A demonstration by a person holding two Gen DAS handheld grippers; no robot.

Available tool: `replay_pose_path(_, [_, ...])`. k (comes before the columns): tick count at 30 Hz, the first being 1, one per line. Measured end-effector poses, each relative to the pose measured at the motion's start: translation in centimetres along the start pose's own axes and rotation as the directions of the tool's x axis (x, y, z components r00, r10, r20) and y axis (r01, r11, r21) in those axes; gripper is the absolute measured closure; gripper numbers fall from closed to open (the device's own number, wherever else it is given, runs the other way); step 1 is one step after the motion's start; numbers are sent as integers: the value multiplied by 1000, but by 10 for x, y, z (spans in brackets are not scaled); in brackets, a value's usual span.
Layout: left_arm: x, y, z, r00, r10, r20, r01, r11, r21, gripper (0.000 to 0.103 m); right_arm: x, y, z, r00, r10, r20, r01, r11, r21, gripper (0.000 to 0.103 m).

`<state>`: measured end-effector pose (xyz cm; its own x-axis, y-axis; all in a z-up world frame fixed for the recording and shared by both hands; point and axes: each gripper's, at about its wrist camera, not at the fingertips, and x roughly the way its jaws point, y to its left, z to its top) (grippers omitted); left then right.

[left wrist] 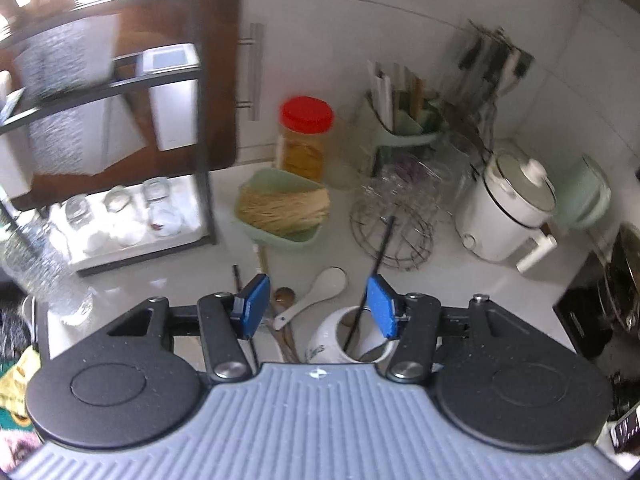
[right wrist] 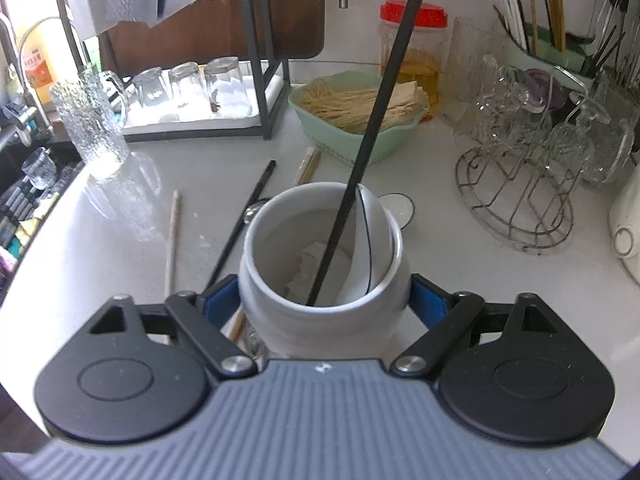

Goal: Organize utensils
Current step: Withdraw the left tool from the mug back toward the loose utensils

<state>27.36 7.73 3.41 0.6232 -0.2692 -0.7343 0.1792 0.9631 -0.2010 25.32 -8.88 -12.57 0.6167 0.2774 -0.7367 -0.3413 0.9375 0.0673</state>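
- White ceramic utensil jar [right wrist: 324, 280] sits on the pale counter [right wrist: 500, 300] near its front edge, between the blue pads of my right gripper [right wrist: 326, 300]. Jaws stand at their widest around the body; I cannot tell whether the pads press on it. My guess: they are there to steady it for loading.
- Long black chopstick [right wrist: 368, 140] stands in the jar, leaning against the rim, beside a white spoon bowl with a dark edge line [right wrist: 370, 240] and crumpled paper [right wrist: 312, 264] at the bottom.
- My left gripper [left wrist: 320, 304] hangs above the jar with jaws apart and nothing between the pads; the chopstick passes just by the right pad, free of it.
- Loose on the counter behind the jar: white ceramic soup spoon [left wrist: 316, 294], brown wooden spoon [left wrist: 283, 300], second black chopstick [right wrist: 244, 224], pale wooden chopstick [right wrist: 173, 240]. These look like the remaining work.
- Green plastic basket of dried noodles [right wrist: 356, 120] crowds the back; reach in from the front.
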Motion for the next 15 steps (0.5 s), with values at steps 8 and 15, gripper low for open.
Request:
replay_pose_path(8, [-5,42,-19,994,103,43,-97,988,-122,43,-36,9,26,1000,16,-4,-16,999,-42,0])
replay_pose_path(15, [35,84,-40,983,176,-51,-183,963,-198,43,-92,7,64,995,48,-89,-50,999,-20,0])
